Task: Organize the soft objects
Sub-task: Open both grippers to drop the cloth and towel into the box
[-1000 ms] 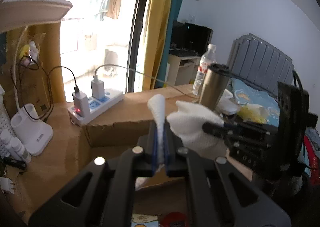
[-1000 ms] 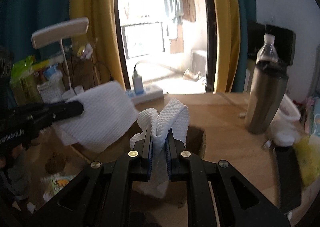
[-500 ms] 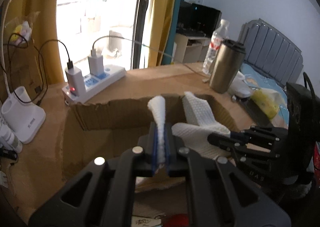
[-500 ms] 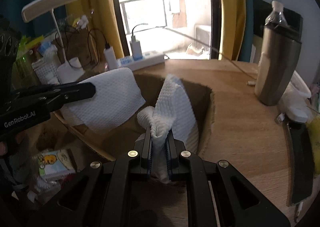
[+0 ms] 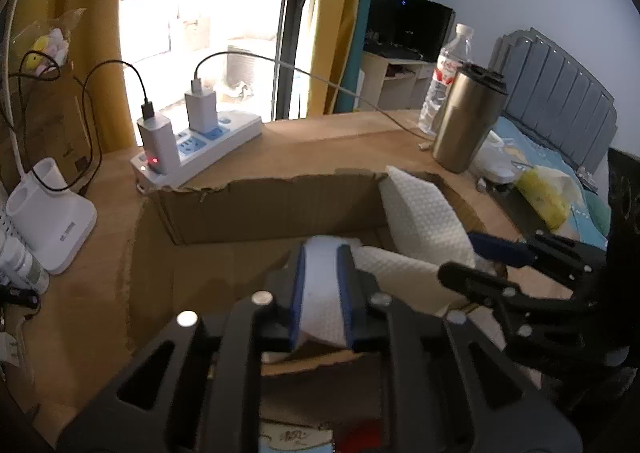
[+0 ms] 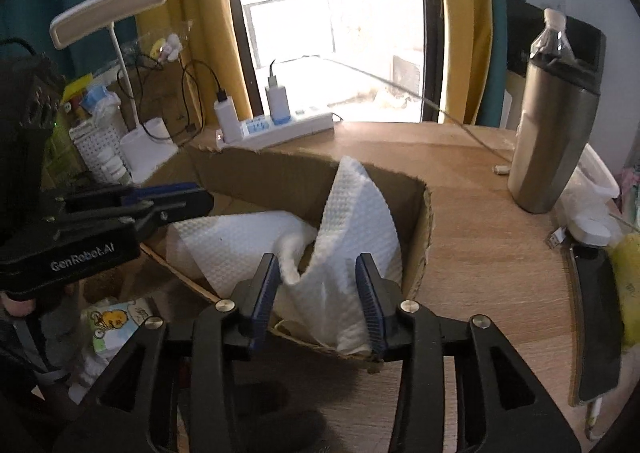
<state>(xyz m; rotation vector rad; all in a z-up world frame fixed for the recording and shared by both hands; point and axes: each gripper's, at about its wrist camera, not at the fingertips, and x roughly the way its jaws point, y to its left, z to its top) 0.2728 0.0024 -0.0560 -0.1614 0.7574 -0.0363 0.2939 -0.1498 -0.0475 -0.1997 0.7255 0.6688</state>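
A white textured cloth [image 6: 352, 221] lies in an open cardboard box [image 6: 424, 221] on the wooden table, one part standing against the box's right wall. My right gripper [image 6: 320, 293] is open over the box's near edge, its jaws either side of the cloth. My left gripper [image 5: 322, 285] has its jaws a little apart with the cloth's other end [image 5: 322, 293] between them; I cannot tell if they still press it. In the left wrist view the cloth [image 5: 424, 225] rests in the box [image 5: 260, 209], with the right gripper's fingers [image 5: 472, 277] beside it.
A white power strip [image 5: 200, 149] with chargers lies behind the box. A steel tumbler [image 6: 556, 141] and a water bottle [image 5: 444, 81] stand at right. A phone [image 6: 596, 329] lies near the right edge. A white lamp base [image 5: 48, 213] is at left. A yellow packet [image 5: 540, 193] lies at far right.
Both grippers came down with the cloth into the box. The right gripper's jaws opened and let the cloth go. The left gripper's jaws parted somewhat.
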